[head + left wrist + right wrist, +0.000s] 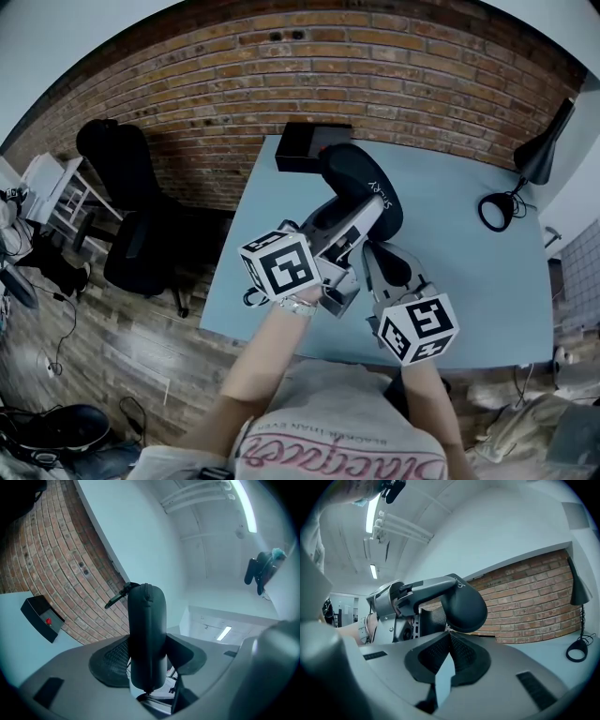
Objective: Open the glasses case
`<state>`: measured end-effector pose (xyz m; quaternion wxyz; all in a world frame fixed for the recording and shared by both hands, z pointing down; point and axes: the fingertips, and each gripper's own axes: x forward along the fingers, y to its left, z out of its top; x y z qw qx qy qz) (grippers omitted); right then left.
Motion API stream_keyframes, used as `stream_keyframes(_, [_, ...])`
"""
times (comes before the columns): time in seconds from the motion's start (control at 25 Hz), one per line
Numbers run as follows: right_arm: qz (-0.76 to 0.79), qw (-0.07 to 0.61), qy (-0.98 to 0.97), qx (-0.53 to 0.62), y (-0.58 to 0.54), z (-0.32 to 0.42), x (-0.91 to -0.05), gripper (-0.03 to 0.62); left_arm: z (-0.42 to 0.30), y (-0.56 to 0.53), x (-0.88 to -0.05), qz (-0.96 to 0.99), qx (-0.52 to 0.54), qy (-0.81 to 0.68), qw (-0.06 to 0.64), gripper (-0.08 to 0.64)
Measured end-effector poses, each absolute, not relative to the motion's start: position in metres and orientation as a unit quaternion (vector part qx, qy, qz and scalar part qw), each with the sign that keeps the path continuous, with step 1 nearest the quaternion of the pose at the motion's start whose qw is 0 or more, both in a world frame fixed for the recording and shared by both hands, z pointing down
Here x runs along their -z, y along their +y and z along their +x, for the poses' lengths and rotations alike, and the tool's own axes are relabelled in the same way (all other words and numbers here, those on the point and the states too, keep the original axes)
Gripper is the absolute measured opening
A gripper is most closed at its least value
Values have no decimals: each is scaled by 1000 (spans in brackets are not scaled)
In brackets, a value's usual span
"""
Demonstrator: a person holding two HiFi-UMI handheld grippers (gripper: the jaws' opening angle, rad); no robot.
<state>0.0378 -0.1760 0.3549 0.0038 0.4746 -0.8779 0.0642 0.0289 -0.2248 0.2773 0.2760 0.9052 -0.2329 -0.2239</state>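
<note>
Left tongs (148,662) clamping glasses case (146,620) (dark), right tongs (449,637) closed — against its edge

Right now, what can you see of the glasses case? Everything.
The case is a black, oval, hard-looking shell with a matte skin and pale lettering on one side. A seam runs along its edge, and it looks closed. It is held above the table, clamped near one end between the pads of the left tool. The right tool is shut with its tips at the case's edge; what they pinch is too small to tell.
</note>
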Motion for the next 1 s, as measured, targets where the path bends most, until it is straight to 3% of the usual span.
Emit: stream_keyframes(1.0, [521, 46, -851, -54, -177, 75, -364, 18, 20, -206, -284, 931, 177, -177, 266, 233])
